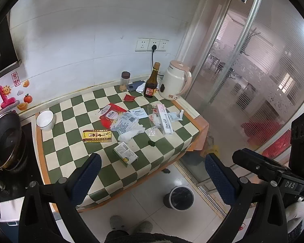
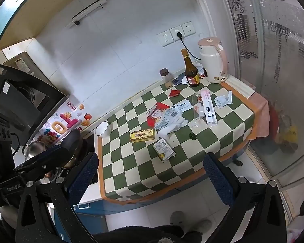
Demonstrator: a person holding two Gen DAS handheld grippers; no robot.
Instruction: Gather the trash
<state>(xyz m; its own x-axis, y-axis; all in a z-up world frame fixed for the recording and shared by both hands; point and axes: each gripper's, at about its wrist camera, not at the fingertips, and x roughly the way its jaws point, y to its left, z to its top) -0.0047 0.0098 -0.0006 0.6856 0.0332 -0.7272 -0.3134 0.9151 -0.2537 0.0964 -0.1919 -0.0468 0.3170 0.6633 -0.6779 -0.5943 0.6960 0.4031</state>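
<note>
in the left wrist view, the left gripper (image 1: 153, 174) hangs wide open and empty at the bottom. trash lies mid-frame on the checkered tablecloth (image 1: 75, 141): yellow box (image 1: 97, 136), red packet (image 1: 109, 114), white doctor box (image 1: 164, 119). bin (image 1: 179, 197) lower right. the right gripper (image 2: 152, 174) likewise gapes empty.
</note>
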